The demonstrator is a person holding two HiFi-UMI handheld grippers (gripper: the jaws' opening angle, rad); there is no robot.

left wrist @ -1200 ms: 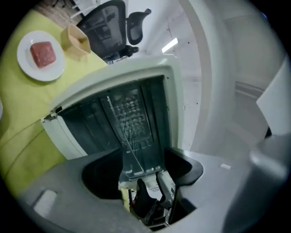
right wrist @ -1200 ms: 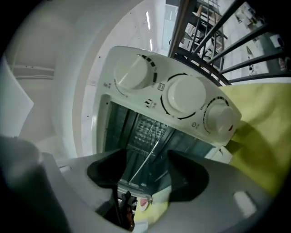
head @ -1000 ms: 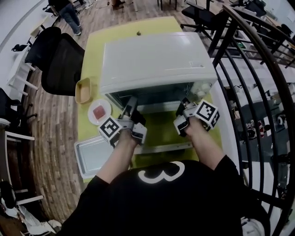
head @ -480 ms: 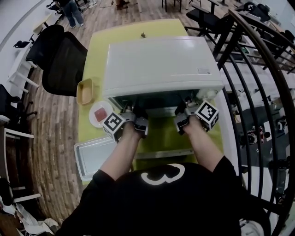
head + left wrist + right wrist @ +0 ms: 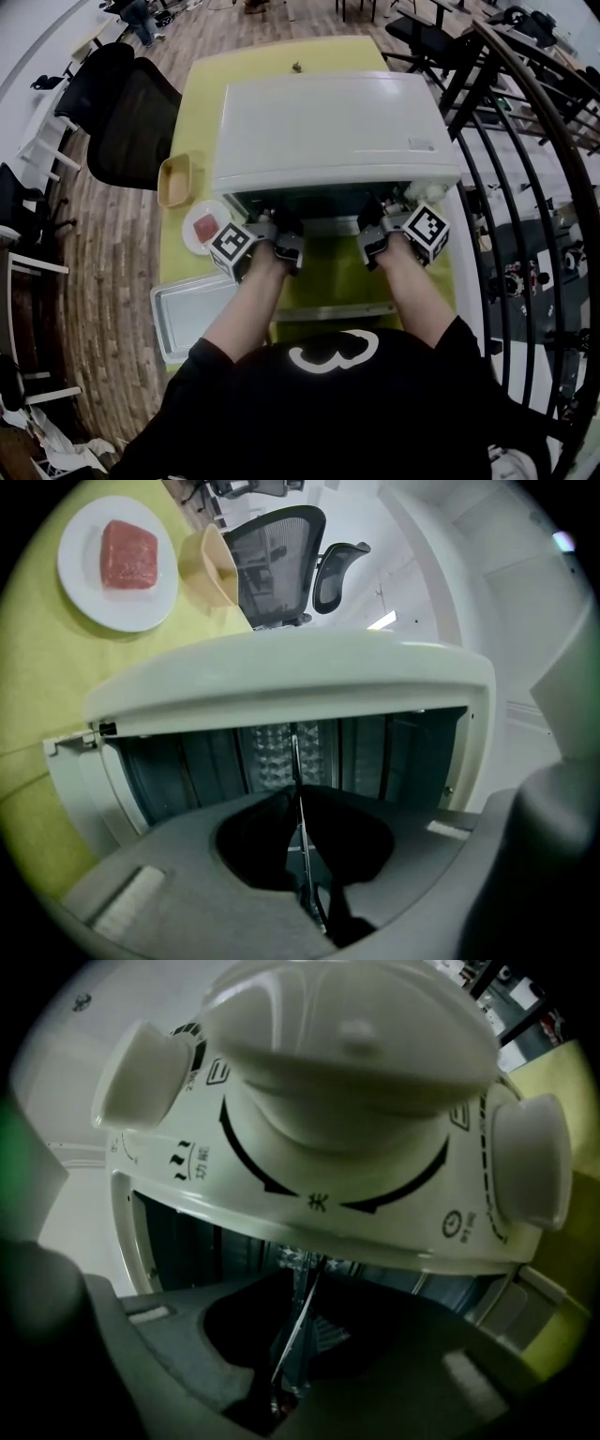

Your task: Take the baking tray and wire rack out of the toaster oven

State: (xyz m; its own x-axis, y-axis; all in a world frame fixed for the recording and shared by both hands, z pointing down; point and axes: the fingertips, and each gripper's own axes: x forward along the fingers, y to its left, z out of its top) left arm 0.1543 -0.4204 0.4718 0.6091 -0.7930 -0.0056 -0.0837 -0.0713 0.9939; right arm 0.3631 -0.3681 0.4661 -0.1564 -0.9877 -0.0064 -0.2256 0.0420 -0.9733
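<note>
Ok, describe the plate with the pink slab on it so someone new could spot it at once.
On the yellow-green table, look left of the white toaster oven, by its open front. The round white plate lies there, between a tan dish and a metal tray; only it carries a pink slab.

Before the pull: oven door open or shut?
Open. The door lies flat in front of the oven; both gripper views look into its cavity.

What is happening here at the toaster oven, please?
A person reaches both grippers into the open toaster oven. The jaws of the left gripper and the right gripper have just been closing, each on a thin metal edge, apparently the wire rack, not yet pulled out. A baking tray already lies on the table beside the oven.
</note>
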